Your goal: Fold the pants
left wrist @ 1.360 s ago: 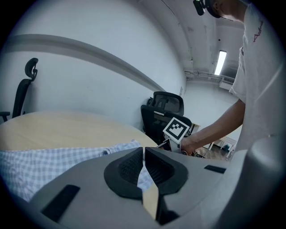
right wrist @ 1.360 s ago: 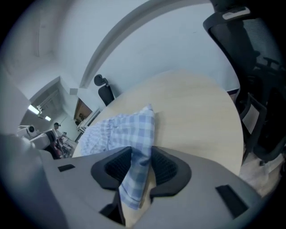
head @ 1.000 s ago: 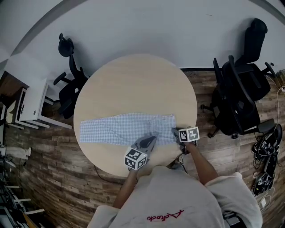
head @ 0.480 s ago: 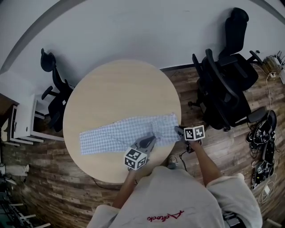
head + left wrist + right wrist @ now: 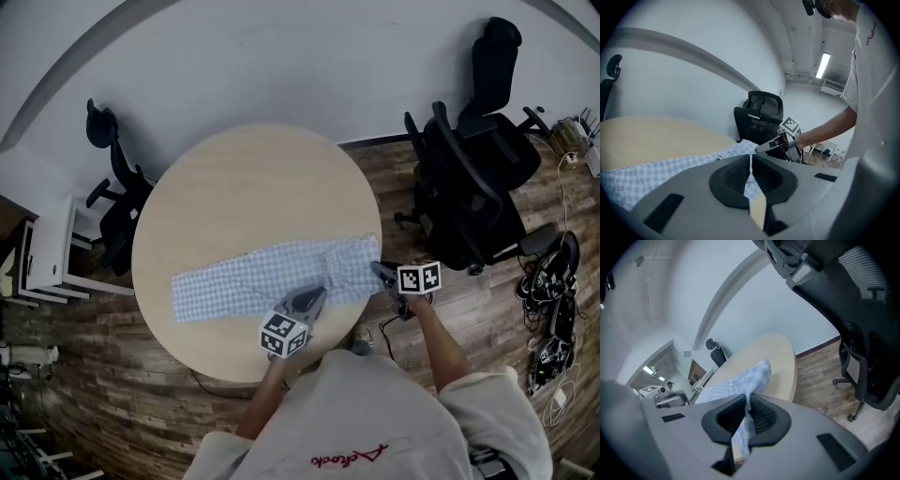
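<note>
Light blue checked pants (image 5: 267,277) lie stretched left to right across the near half of the round wooden table (image 5: 244,178). My left gripper (image 5: 315,296) sits at the pants' near edge by the middle. It is shut on a fold of the cloth, and in the left gripper view the fabric (image 5: 656,173) runs into the closed jaws (image 5: 751,169). My right gripper (image 5: 379,271) holds the waist end at the table's right edge. In the right gripper view its jaws (image 5: 747,417) are shut on the checked cloth (image 5: 743,380), which hangs through them.
Black office chairs (image 5: 473,178) stand close to the right of the table, and another chair (image 5: 111,183) stands at the left. White furniture (image 5: 47,258) is at far left. Cables and shoes (image 5: 553,309) lie on the wood floor at right.
The right gripper has moved right and slightly up with the waist end, drawing the pants toward the table's right edge. The left gripper has stayed on the cloth.
</note>
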The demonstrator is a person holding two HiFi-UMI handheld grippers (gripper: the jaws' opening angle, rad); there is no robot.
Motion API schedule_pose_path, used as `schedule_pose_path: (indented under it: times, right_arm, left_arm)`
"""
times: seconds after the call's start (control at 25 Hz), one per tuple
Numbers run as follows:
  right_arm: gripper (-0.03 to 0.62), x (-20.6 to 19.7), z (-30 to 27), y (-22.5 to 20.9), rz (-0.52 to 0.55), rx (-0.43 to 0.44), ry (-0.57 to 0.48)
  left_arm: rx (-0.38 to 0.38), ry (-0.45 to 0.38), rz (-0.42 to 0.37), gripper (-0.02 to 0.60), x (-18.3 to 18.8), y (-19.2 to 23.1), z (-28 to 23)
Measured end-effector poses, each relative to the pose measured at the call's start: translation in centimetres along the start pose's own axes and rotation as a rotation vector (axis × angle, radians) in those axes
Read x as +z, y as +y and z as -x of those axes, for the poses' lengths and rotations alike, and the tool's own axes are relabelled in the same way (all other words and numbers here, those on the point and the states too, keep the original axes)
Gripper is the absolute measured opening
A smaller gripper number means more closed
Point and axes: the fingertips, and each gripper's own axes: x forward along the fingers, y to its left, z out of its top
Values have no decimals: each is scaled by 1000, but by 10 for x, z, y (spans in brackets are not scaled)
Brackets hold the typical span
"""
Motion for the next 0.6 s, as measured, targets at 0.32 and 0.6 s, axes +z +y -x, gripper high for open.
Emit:
schedule_pose_path:
  times: [0.32, 0.6]
  right_arm:
    - [51, 15, -1, 95, 39, 173, -29]
    - [51, 19, -39, 165, 62, 268, -22]
  left_arm:
    - [-29, -56, 14, 43, -8, 0, 28]
    - [15, -112, 34, 43, -12, 18, 67]
